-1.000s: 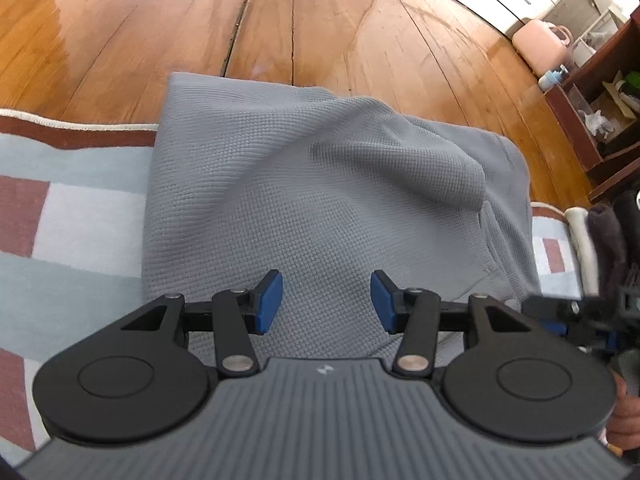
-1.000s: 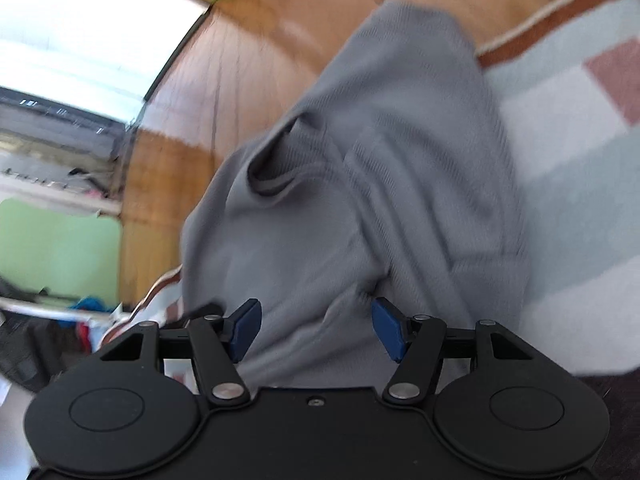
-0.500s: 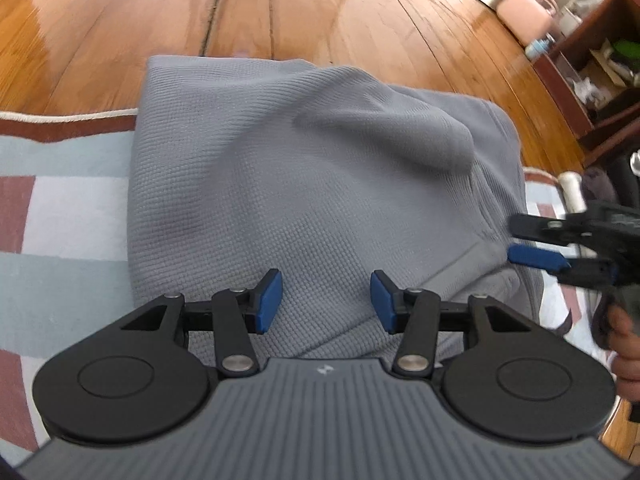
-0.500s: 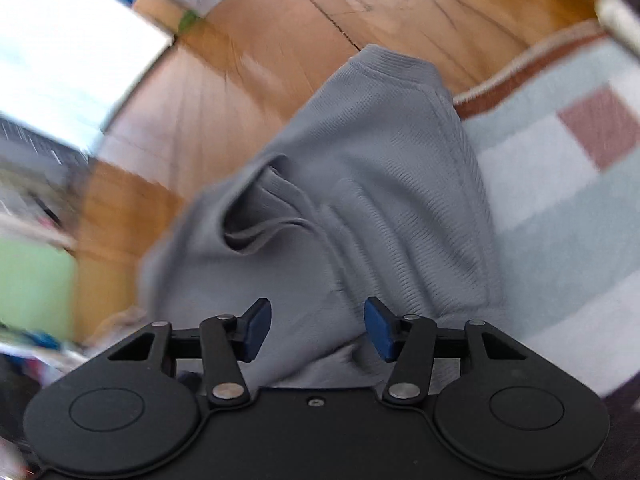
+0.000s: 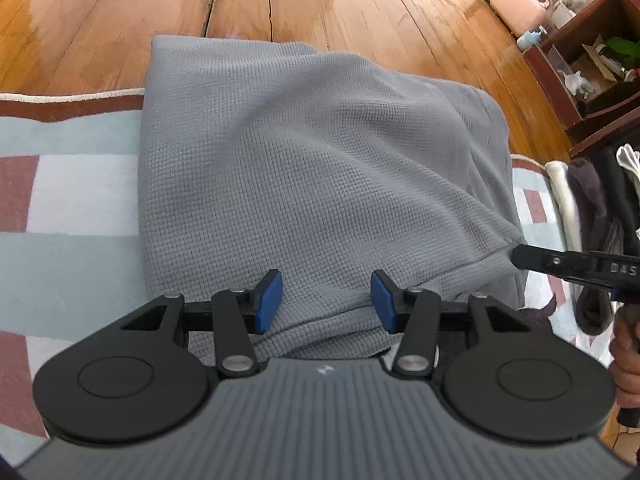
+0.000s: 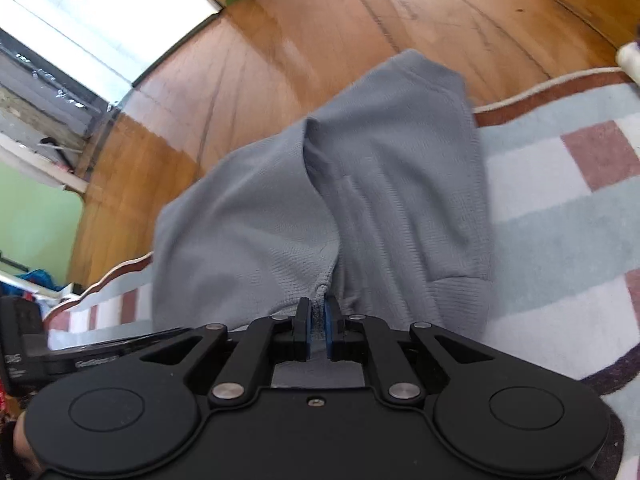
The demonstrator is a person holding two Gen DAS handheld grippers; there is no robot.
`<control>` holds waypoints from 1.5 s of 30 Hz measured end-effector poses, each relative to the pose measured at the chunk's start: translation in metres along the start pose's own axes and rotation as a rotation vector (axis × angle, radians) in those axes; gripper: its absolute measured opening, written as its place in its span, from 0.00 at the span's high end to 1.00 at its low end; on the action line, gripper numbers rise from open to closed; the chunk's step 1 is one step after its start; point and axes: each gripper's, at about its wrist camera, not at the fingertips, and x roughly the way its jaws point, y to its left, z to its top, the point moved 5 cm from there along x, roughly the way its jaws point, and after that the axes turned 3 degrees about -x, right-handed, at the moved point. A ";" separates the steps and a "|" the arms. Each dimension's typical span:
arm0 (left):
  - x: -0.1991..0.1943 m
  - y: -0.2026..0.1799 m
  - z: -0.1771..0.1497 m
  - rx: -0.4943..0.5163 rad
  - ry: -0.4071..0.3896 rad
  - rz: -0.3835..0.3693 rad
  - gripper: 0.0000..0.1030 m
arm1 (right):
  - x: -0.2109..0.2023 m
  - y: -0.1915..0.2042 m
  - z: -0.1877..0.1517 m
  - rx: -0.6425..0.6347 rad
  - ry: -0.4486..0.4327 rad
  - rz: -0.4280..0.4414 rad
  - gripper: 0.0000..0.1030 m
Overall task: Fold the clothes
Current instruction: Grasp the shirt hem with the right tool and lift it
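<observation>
A grey waffle-knit garment [image 5: 312, 168] lies partly folded on a checked rug, its far end on the wood floor. My left gripper [image 5: 326, 300] is open just above the garment's near edge, holding nothing. My right gripper [image 6: 317, 320] is shut on a pinch of the garment's near edge [image 6: 320, 300], and the cloth rises in a ridge away from it. The right gripper also shows in the left wrist view [image 5: 520, 258], at the garment's right edge. The garment fills the right wrist view [image 6: 360, 208].
The rug [image 5: 72, 200] has pale blue, white and dusty red squares. Wood floor [image 5: 280, 0] lies beyond. A dark wooden shelf unit [image 5: 592, 64] and a pink container [image 5: 516, 4] stand at the far right. Dark and white clothes [image 5: 592, 216] lie at the right.
My right gripper moved in to the garment's near right edge and shut on it. The bump in the cloth flattened. My left gripper stayed open at about the same spot.
</observation>
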 end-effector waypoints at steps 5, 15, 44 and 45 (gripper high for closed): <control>0.000 0.000 0.000 -0.013 0.005 -0.002 0.52 | -0.013 -0.014 -0.015 0.154 0.002 0.039 0.51; 0.002 0.000 0.001 -0.015 0.006 0.005 0.48 | 0.026 -0.022 -0.031 0.408 0.055 0.129 0.47; 0.014 -0.042 -0.014 0.231 0.045 0.074 0.32 | -0.039 -0.053 -0.037 0.177 -0.259 -0.142 0.87; 0.012 -0.042 -0.012 0.226 0.044 0.064 0.32 | -0.039 -0.063 -0.039 0.200 -0.253 -0.131 0.87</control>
